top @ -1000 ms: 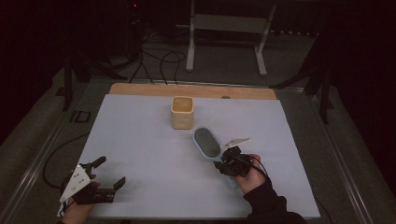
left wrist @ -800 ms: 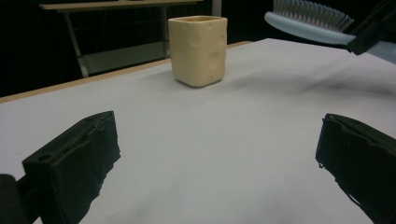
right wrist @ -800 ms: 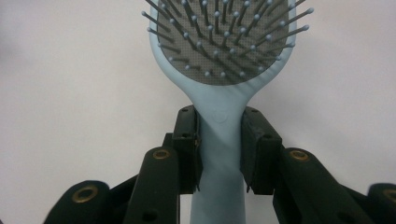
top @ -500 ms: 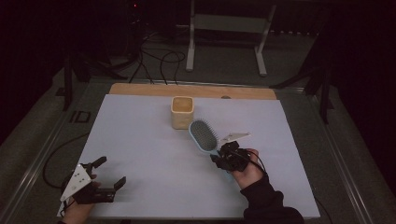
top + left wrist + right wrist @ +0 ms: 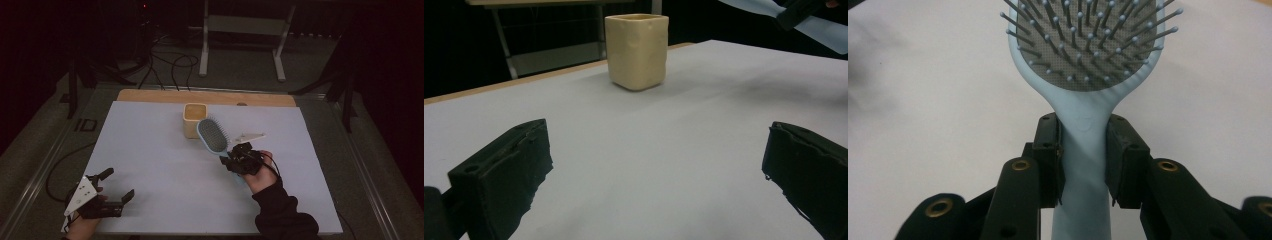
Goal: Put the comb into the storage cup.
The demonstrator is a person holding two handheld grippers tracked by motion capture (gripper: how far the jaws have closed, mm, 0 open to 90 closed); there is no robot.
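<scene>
Right gripper (image 5: 239,159) is clamped on the handle of the blue hairbrush (image 5: 213,134), its head up beside the yellow cup (image 5: 194,120). Left gripper (image 5: 116,186) sits wide open and empty at the near left of the white table (image 5: 150,150)

White-covered table (image 5: 165,150) with a cream square cup (image 5: 194,119) on it
</scene>
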